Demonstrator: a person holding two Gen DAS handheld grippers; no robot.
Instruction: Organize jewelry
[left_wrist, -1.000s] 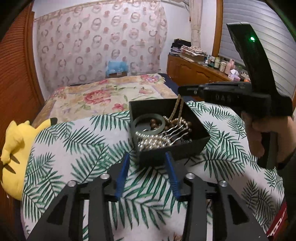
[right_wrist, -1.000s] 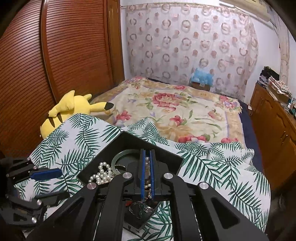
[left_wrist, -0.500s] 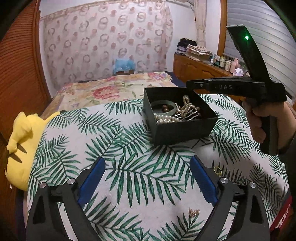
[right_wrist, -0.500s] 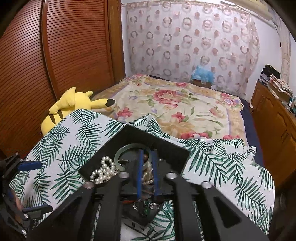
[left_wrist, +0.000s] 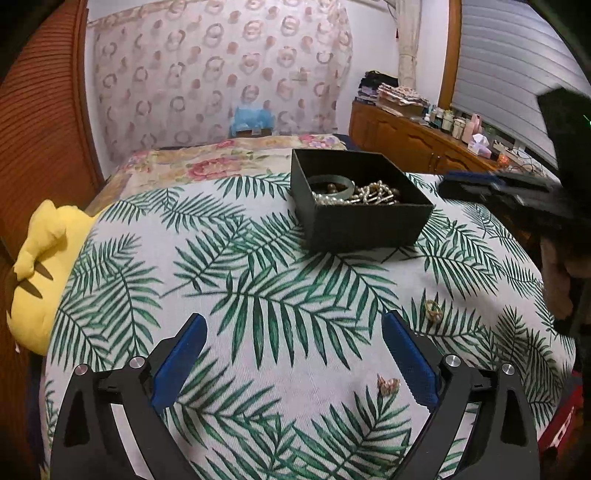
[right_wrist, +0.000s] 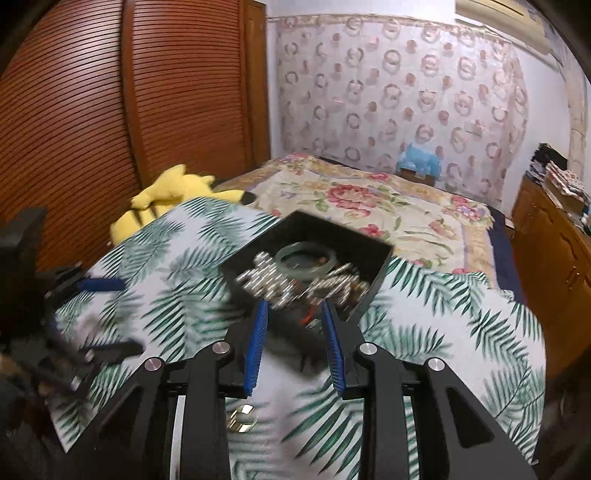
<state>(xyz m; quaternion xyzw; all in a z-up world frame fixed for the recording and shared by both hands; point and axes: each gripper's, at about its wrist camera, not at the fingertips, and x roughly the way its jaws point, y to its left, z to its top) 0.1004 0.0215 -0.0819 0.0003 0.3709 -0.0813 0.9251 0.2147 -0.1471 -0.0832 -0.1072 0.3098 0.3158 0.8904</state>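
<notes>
A black jewelry box sits on a palm-leaf cloth; it holds a green bangle, pearl strands and beads. A gold ring and a small earring lie loose on the cloth. My left gripper is open and empty, well short of the box. My right gripper is open and empty, its tips at the box's near corner. The bangle and a gold ring show there too. The right gripper appears blurred at the right.
A yellow plush toy lies off the cloth's left edge. A floral bedspread lies behind the box. A wooden dresser with bottles stands at the right, and slatted wooden doors at the left.
My right gripper opened, let the necklace fall into the box and pulled back. My left gripper opened wide and drew back from the box.
</notes>
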